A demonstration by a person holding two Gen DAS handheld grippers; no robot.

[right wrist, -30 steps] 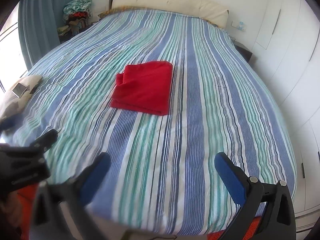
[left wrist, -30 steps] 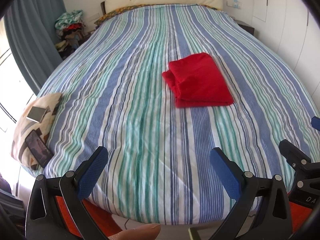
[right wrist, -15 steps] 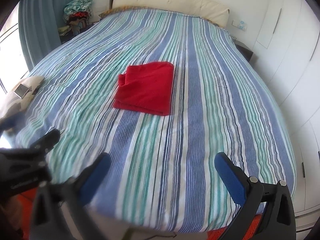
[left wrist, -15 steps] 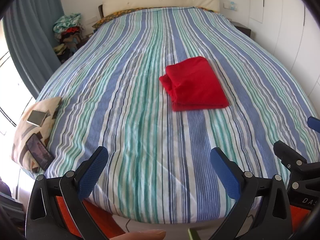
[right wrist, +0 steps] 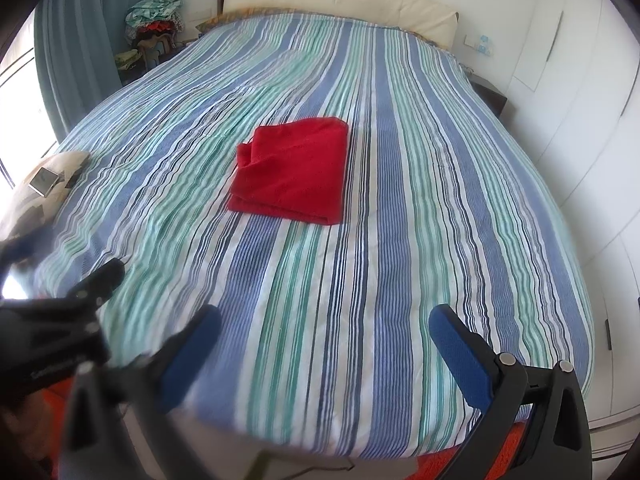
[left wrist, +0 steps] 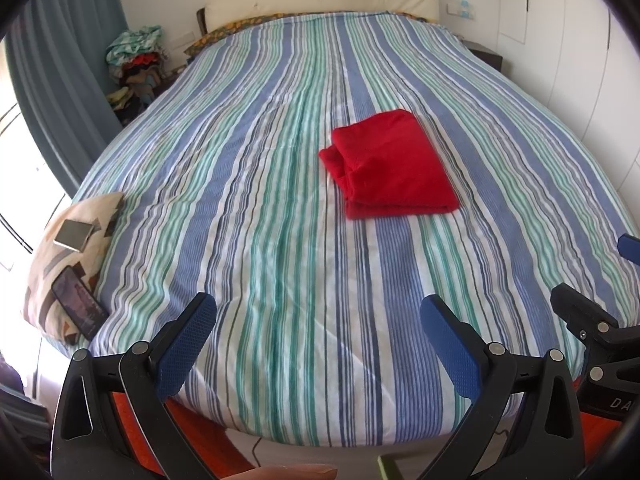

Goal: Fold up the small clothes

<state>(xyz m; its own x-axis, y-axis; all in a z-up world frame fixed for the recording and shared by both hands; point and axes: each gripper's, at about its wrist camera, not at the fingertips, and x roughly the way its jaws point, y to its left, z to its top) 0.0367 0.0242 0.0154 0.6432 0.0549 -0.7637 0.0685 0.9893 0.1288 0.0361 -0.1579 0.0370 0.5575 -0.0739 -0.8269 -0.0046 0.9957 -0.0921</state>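
Note:
A red garment [left wrist: 390,168] lies folded into a neat rectangle on the striped bedspread [left wrist: 260,200], right of the bed's middle; it also shows in the right wrist view [right wrist: 292,170]. My left gripper [left wrist: 316,340] is open and empty, held over the foot of the bed, well short of the garment. My right gripper [right wrist: 324,348] is open and empty too, at the foot of the bed. Part of the right gripper shows at the right edge of the left wrist view [left wrist: 592,328].
A patterned cushion [left wrist: 68,264] at the bed's left edge carries a phone [left wrist: 78,304] and a small flat device [left wrist: 74,234]. A pile of clothes [left wrist: 134,64] stands by the curtain [left wrist: 60,80]. White wardrobe doors [right wrist: 580,100] line the right side.
Both grippers have drawn back a little from the bed, so the foot edge shows more. The red garment has not moved. Both stay open.

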